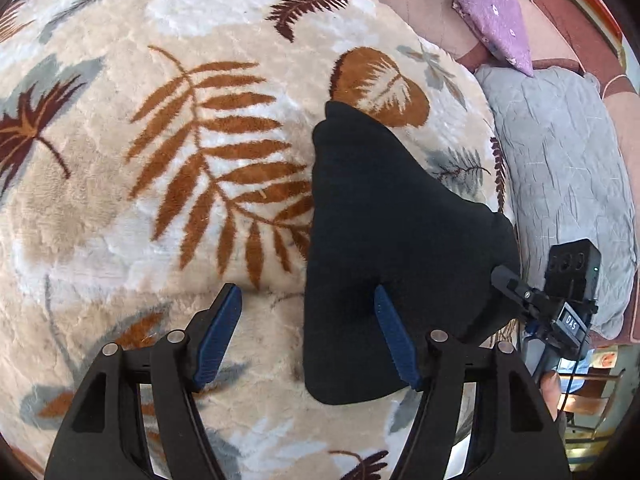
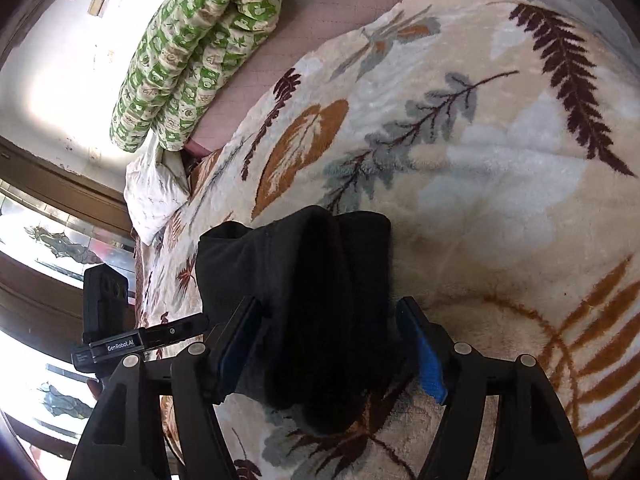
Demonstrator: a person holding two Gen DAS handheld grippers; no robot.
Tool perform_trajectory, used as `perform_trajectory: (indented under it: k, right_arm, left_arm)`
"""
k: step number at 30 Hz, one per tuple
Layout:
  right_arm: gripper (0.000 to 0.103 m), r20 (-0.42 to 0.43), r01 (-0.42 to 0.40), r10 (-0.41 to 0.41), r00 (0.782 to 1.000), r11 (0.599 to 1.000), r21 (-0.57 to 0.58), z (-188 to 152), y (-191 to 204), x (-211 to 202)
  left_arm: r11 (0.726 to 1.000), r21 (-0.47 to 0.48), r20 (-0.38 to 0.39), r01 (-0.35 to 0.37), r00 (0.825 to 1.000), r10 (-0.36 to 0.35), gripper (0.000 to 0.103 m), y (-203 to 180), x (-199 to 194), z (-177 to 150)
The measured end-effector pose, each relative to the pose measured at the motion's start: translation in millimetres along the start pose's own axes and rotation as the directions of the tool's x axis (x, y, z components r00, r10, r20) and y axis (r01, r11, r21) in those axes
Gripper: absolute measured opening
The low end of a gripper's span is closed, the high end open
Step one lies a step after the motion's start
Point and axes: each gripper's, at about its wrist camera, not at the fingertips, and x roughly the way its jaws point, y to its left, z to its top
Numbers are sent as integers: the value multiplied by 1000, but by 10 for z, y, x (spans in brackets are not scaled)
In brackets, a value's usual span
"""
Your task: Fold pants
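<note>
A: Nearest, in the left wrist view: left gripper (image 1: 308,336), fingers spread wide, gripping nothing. Right finger (image 1: 394,340) lying over the near part of the black pants (image 1: 384,232), left finger over bare blanket (image 1: 120,200).

B: From the right wrist view, right gripper (image 2: 332,344) also spread wide, bunched pants (image 2: 304,300) sitting between the fingers. Touching the cloth or not: cannot tell.

A: Pants compact, thick, folded over already, resting on the leaf-print blanket on the bed. Right of them, a grey pillow (image 1: 560,160); farther off, a purple pillow (image 1: 496,20) and a green quilt (image 2: 200,48).

B: Likely risks: closing here and catching only the top layer, so the stack slides apart. Or pinching plush blanket along with the pants, dragging it up.

A: Also uneven pull from the two sides, twisting the bundle crooked.
</note>
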Motion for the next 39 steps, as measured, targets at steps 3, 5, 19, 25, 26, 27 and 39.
perform_trajectory:
  k: [3,5,19,25,26,27,39]
  right_arm:
    - [72,-54,-73,74,996,997,10,-22,-79,127]
    - [70,-43,-95,95,994,995,5,-30,-112,121]
    - [39,9,-142,141,990,990,21,-234,-125,-86]
    - [39,-1,-221,221,975,975,21,-442,409,-50]
    - [39,-13,-230,231,973,973,10,-444,527,6]
    - [39,-27,-235,234,972,972,-8,-442,673,87]
    - [50,-88,-150,140,986,982,-118,-772,1578,1169]
  left_arm:
    - [999,9,2,39,999,-39,82,-75,65,29]
    - [992,11,-40,127,991,-127,82,-154,152,30]
    - [960,13,2,279,960,-279,22,-116,-226,-144]
    - [974,11,90,225,970,-225,22,456,-933,-287]
    - [979,0,114,204,973,-203,22,614,-1071,-320]
    - [983,-11,128,184,975,-181,22,737,-1159,-336]
    - [995,-95,85,-16,996,24,51,1743,-1162,-709]
